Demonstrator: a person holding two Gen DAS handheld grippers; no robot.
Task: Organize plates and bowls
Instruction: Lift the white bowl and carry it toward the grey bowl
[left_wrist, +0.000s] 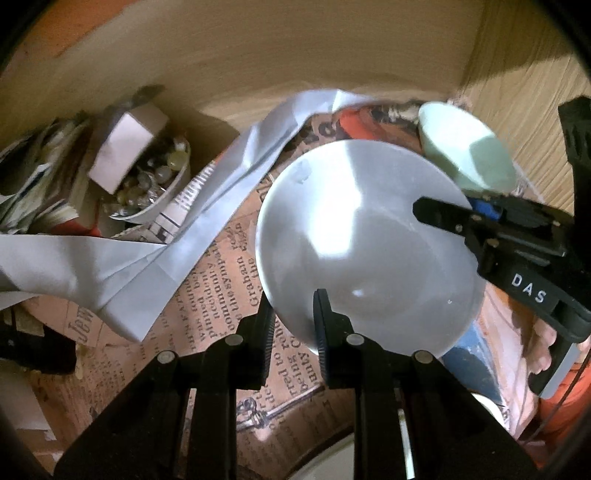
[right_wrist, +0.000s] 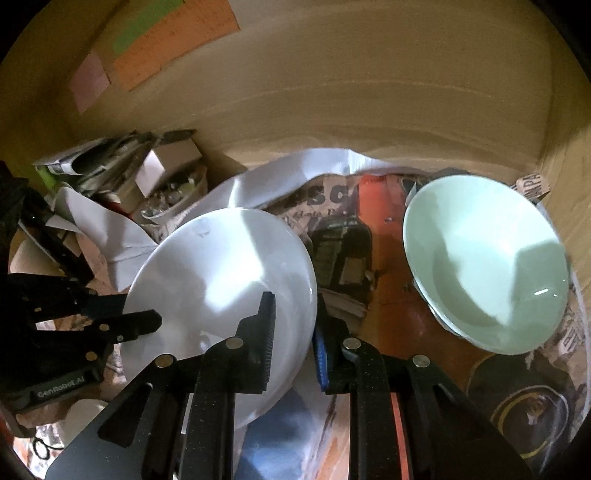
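Note:
A white plate (left_wrist: 369, 236) is held tilted above the newspaper-covered table. My left gripper (left_wrist: 293, 325) is shut on its near rim, and my right gripper (left_wrist: 443, 218) grips its right rim. In the right wrist view the same white plate (right_wrist: 218, 280) sits between my right gripper's (right_wrist: 293, 332) fingers, with the left gripper (right_wrist: 136, 325) clamped on its left edge. A pale green bowl (right_wrist: 484, 266) rests at the right on the table, apart from both grippers; it also shows in the left wrist view (left_wrist: 465, 147).
A small bowl of glass marbles (left_wrist: 155, 184) and a cardboard box (left_wrist: 129, 144) stand at the back left among stacked papers. A white sheet (left_wrist: 122, 258) lies across the table. A wooden wall (left_wrist: 295, 66) closes the back and a panel (left_wrist: 528, 92) closes the right.

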